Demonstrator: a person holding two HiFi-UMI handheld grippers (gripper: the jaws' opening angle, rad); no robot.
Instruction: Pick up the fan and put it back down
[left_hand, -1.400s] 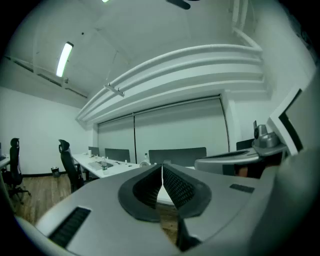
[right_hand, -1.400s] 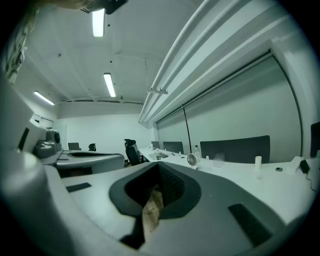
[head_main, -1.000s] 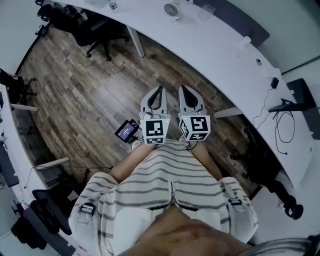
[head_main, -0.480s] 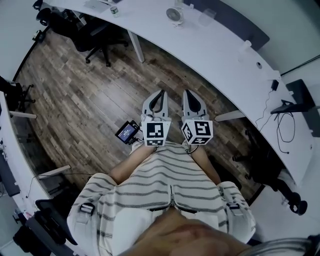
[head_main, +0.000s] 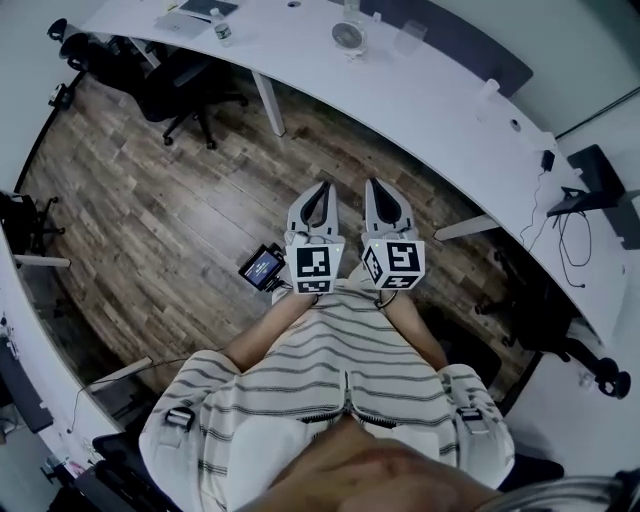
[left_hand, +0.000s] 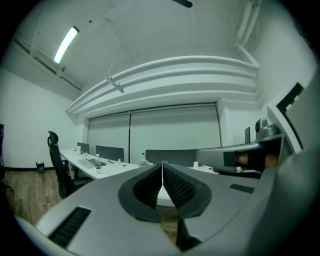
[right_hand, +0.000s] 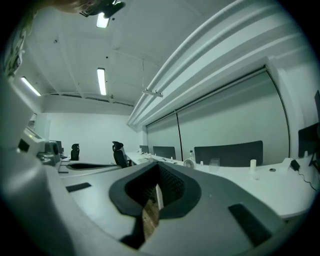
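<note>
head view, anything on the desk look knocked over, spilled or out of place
Nothing stands out. The fan stands upright on the white desk with a clear cup beside it, and no spill shows. The left gripper and right gripper are shut and empty, over the wood floor short of the desk.

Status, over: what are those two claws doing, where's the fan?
Left gripper shut, empty. Right gripper shut, empty. Fan untouched on far desk, cup beside it. Only wood floor in between.
</note>
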